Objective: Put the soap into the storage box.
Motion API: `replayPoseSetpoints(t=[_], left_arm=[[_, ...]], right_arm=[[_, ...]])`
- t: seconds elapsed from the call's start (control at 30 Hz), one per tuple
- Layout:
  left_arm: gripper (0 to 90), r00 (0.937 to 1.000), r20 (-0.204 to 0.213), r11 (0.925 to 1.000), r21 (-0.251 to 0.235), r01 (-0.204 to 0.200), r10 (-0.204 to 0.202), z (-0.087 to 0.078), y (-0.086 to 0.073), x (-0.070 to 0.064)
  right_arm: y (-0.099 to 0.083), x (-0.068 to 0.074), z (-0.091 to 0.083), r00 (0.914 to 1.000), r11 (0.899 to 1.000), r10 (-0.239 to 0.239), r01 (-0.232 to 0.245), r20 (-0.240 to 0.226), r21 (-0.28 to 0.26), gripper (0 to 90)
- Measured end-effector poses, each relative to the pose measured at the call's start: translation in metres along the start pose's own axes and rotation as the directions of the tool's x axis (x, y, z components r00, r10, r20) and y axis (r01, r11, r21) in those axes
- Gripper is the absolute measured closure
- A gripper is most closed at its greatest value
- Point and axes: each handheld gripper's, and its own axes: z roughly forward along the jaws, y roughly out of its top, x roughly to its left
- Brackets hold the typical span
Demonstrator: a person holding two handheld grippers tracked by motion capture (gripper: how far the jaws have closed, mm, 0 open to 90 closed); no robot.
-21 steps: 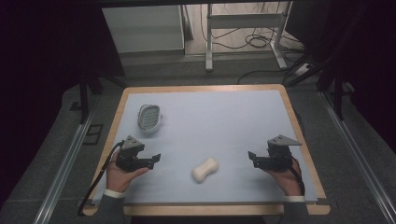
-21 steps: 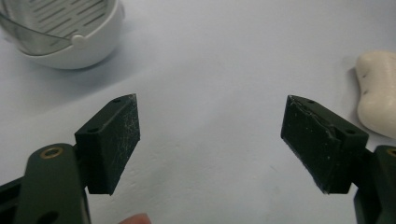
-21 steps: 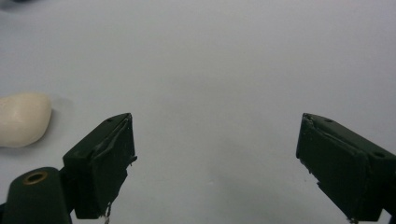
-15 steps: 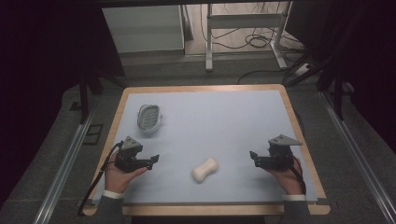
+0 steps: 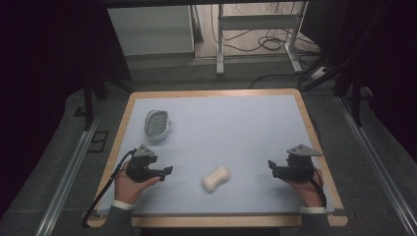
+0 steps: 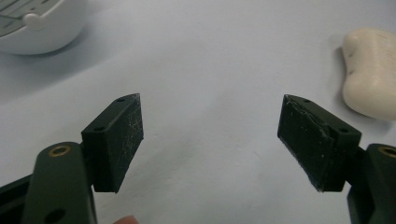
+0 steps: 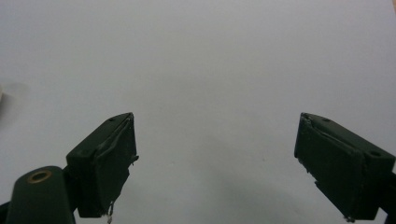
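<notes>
Both grippers' fingers spread, empty, near the table's front edge, soap between.

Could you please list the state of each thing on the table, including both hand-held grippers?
Left hand-held gripper: open, empty, low over the mat.
Right hand-held gripper: open, empty, low over the mat.
Soap bar: lying flat on the mat between the two grippers, untouched.
Soap dish: upright on the mat, empty, beyond the left gripper.
</notes>
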Motion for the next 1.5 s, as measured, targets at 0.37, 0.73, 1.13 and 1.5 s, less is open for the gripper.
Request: replayPoseSetpoints(t=[0.37,0.73,1.13,1.5], left_arm=[[24.9,1.0000,-0.004,0.9994,0.034,-0.001,0.001,-0.001,0.009,-0.010],[25.7,0.9990,0.038,0.9983,0.053,-0.024,0.022,-0.014,0.024,-0.012],[25.3,0.9947,0.073,0.9941,0.076,-0.078,0.072,-0.008,0.038,-0.025],[25.1,0.9888,0.105,0.9876,0.104,-0.117,0.106,0.004,0.046,-0.036]], right_arm=[[-0.008,-0.006,-0.002,0.9998,1.000,0.017,-0.017,-0.005,0.011,12.6],[-0.007,-0.007,0.000,1.0000,1.000,0.008,-0.008,0.003,0.013,12.6],[-0.007,-0.004,0.001,0.9999,1.000,-0.002,0.001,0.010,0.020,12.6],[-0.007,-0.005,0.001,0.9998,1.000,-0.001,0.000,0.020,0.022,12.6]])
